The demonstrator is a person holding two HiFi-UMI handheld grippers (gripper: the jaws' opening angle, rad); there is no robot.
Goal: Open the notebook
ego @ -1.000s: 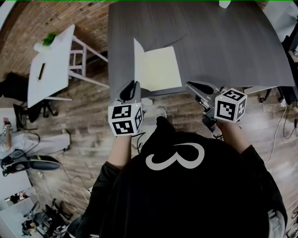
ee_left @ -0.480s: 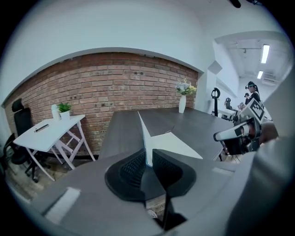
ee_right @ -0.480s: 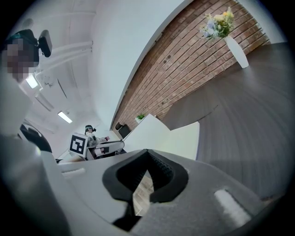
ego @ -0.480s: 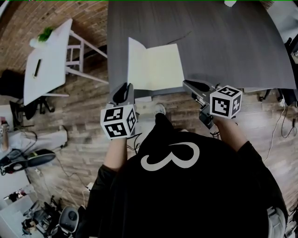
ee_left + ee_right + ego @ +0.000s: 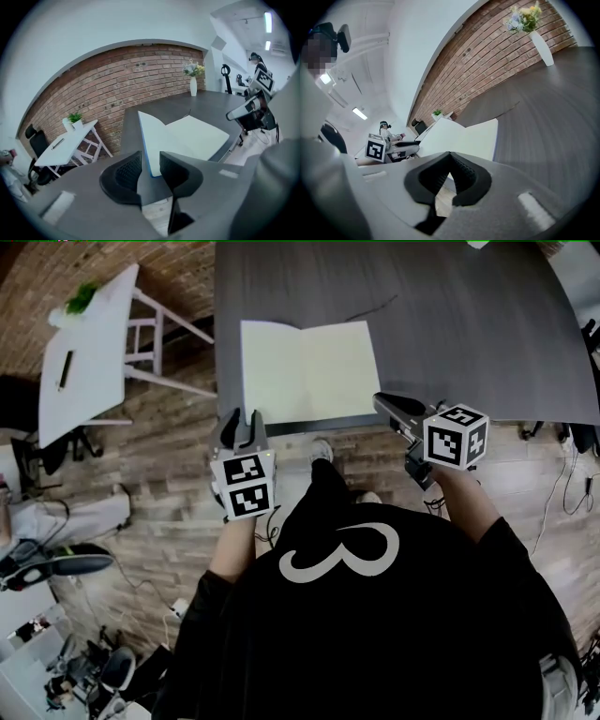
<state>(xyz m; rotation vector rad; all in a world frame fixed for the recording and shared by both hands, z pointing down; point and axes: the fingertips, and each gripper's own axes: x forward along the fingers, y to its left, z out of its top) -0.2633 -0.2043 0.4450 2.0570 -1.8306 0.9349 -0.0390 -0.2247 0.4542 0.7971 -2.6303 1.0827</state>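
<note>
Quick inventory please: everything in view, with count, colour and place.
notebook: one, cream pages, blue edge, open at table's near edge
table: one, dark grey, under notebook
vase of flowers: one, white, table's far end
side table: one, white, left of table
potted plant: one, green, on side table
left gripper: one, grey, jaws opening, notebook corner between them, ungripped
right gripper: one, grey, jaws together, empty, right of notebook

The notebook [image 5: 307,371] lies on the table [image 5: 469,334] at its near edge, toward the left corner; a vase [image 5: 193,86] stands at the far edge.
</note>
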